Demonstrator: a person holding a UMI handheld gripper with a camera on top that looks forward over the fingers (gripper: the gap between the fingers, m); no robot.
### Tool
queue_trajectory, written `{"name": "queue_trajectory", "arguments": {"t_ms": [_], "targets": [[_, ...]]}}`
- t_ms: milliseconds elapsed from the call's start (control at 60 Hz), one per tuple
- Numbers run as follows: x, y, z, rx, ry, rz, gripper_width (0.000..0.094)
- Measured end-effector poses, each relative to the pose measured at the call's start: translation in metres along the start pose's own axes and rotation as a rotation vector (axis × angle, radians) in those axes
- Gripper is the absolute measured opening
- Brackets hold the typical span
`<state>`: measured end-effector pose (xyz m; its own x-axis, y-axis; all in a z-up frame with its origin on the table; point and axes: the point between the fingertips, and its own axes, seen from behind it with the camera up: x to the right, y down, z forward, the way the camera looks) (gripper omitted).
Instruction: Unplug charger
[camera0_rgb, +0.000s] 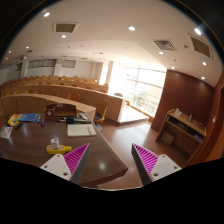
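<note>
gripper (107, 160) fingers spread apart over bare floor, gripping nothing; curved wooden desk (50, 140) with papers (80, 129) beside the left finger, wooden shelf unit (183, 130) off right.

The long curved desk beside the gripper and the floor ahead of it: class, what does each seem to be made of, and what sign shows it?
Desk: apparently wood or wood veneer, dark brown and fairly glossy, since it reflects light.
Floor: seemingly polished wood or laminate, reddish brown with window glare.
The gripper is open, holding nothing.
</note>
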<state>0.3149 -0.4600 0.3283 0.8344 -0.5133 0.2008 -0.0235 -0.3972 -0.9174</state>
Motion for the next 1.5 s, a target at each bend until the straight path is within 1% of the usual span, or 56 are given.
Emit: {"name": "queue_trajectory", "arguments": {"t_ms": [83,183,300,400,517,617,700,817,950,1017,1067,1100,1133,1167,1200,1300,1350,1467,1483,1500], "targets": [[-0.001,0.012,0.003,-0.014,-0.007,0.001,0.0850],[-0.005,0.041,0.014,-0.045,-0.017,-0.017,0.0851],[-0.022,0.096,0.038,-0.107,-0.058,-0.043,0.0856],[-0.061,0.145,0.055,-0.164,-0.136,-0.061,0.0856],[-0.136,0.181,0.073,-0.207,-0.279,-0.061,0.0855],[-0.208,0.183,0.091,-0.182,-0.398,-0.050,0.0853],[-0.259,0.169,0.116,-0.146,-0.459,-0.045,0.0852],[-0.312,0.141,0.160,-0.093,-0.495,-0.036,0.0852],[-0.351,0.116,0.214,-0.070,-0.498,-0.020,0.0835],[-0.365,0.111,0.239,-0.063,-0.489,-0.011,0.0792],[-0.373,0.112,0.256,-0.066,-0.474,-0.013,0.0703],[-0.373,0.115,0.268,-0.071,-0.473,-0.016,0.0611],[-0.382,0.118,0.273,-0.077,-0.468,-0.015,0.0487],[-0.392,0.119,0.271,-0.075,-0.496,-0.001,0.0382],[-0.390,0.115,0.273,-0.060,-0.479,0.003,0.0375],[-0.389,0.115,0.274,-0.041,-0.465,-0.011,0.0310],[-0.388,0.114,0.274,-0.042,-0.470,-0.012,0.0274],[-0.386,0.112,0.271,-0.072,-0.502,0.034,0.0258],[-0.385,0.102,0.270,-0.048,-0.508,0.052,0.0255],[-0.381,0.085,0.266,0.012,-0.506,0.062,0.0255]]}}
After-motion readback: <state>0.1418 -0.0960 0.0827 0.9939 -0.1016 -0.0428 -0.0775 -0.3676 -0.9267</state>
